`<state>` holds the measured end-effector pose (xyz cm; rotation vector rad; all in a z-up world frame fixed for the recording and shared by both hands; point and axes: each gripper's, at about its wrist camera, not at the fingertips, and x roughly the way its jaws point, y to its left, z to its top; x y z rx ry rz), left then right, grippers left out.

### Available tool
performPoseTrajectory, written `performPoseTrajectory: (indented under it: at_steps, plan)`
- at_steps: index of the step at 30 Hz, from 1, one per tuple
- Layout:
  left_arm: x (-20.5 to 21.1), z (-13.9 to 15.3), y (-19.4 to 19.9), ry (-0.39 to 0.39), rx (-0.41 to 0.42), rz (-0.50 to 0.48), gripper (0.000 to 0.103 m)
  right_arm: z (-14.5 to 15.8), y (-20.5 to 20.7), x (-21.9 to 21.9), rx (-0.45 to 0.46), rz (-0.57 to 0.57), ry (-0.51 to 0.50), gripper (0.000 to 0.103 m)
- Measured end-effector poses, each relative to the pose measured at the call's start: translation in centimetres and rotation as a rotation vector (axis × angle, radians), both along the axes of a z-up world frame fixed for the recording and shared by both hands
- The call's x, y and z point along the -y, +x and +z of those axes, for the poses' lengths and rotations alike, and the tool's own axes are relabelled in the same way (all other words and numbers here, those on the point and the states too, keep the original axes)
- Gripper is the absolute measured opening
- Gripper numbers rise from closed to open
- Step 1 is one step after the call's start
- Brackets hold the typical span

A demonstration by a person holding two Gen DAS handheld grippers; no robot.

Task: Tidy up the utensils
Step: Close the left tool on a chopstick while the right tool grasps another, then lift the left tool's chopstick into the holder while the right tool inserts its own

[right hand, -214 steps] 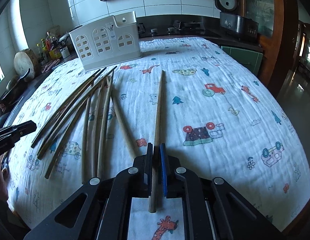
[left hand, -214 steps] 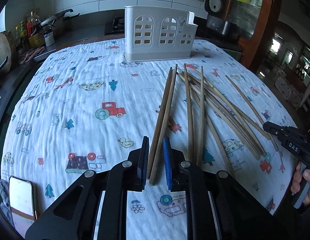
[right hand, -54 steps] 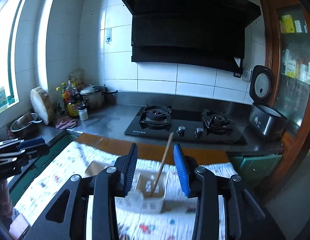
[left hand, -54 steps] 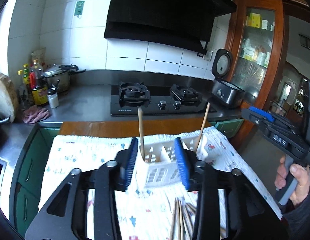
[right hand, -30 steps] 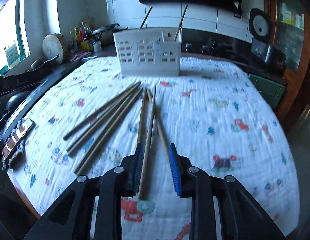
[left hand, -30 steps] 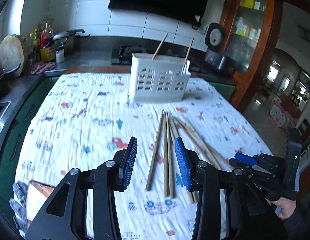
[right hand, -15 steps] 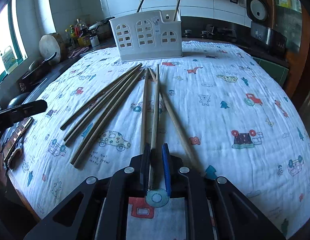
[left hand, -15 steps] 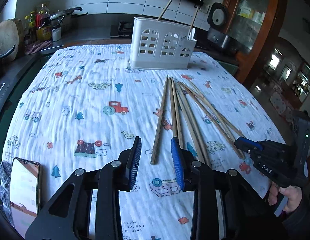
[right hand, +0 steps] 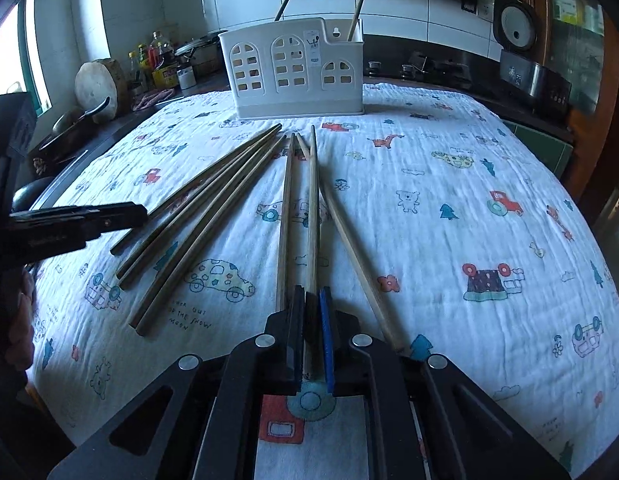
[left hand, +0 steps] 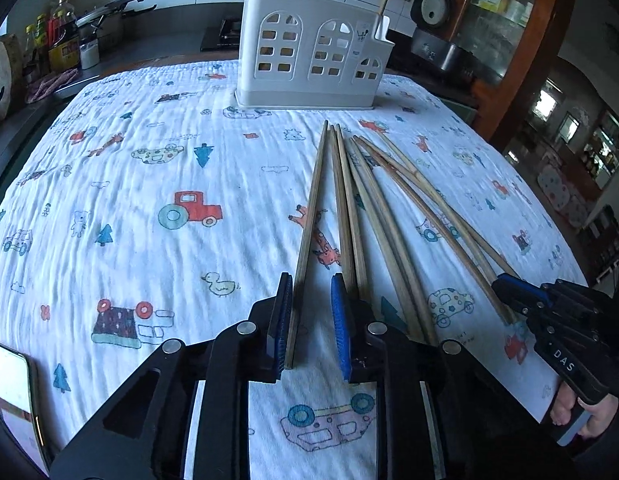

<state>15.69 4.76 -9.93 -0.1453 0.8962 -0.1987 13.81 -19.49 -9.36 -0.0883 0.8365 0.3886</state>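
A: Where do my tongs stand?

B: Your right tongs (right hand: 311,334) are clenched on one chopstick (right hand: 312,216), gripped at its near end while the rest lies flat on the cloth-covered surface (right hand: 449,184). Your left tongs (left hand: 309,320) are closing; the leftmost chopstick (left hand: 311,216) sits between the jaws, against the left pad (left hand: 281,320), but the right pad isn't on it yet.

A: And the rest of the job?

B: Two chopsticks already stand in the white holder (left hand: 309,56) at the far side of the surface. The remaining loose chopsticks (left hand: 389,208) fan out between your two tongs.

A: What worries me from here?

B: On the left, I'd judge the neighbouring stick lies just beside the right jaw, so as it closes it may shove that one or drag it in. On the right, another stick lies close along the left of the held one and could be dragged as you lift. Both grips are at the very end, so a long stick may droop or pivot when raised and miss the holder's slot, or knock it.
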Motion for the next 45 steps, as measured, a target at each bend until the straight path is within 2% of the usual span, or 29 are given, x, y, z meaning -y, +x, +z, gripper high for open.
performPoseTrajectory:
  at_steps: [4,20,23,26,28,34,39,45]
  plan:
    - [0.3,-0.6,0.5,0.028,-0.009,0.012,0.014,0.0,0.0,0.0,0.001,0.002,-0.001,0.007]
    - [0.4,-0.6,0.5,0.039,0.004,0.006,0.013,0.0,-0.3,-0.3,0.018,0.008,-0.025,0.007]
    - [0.7,-0.6,0.6,0.068,0.006,0.005,0.013,0.1,-0.3,-0.2,0.021,0.004,-0.023,0.007]
    - [1.0,-0.5,0.8,0.105,0.005,0.012,0.007,0.3,-0.5,-0.1,0.027,-0.002,-0.023,0.007]
    - [0.8,-0.3,0.8,0.091,0.001,0.014,0.006,0.8,-0.7,0.1,0.034,-0.003,-0.02,0.007]
    - [0.5,3.0,-0.2,0.065,0.067,0.0,0.005,3.7,-1.0,0.2,0.106,0.009,-0.022,0.007]
    - [0.1,7.7,-1.0,0.063,0.172,-0.011,0.005,7.8,-0.6,0.3,0.198,0.027,-0.011,0.007]
    - [-0.1,11.9,0.2,0.057,0.25,-0.028,0.005,12.4,2.3,-0.2,0.251,0.062,0.031,0.007]
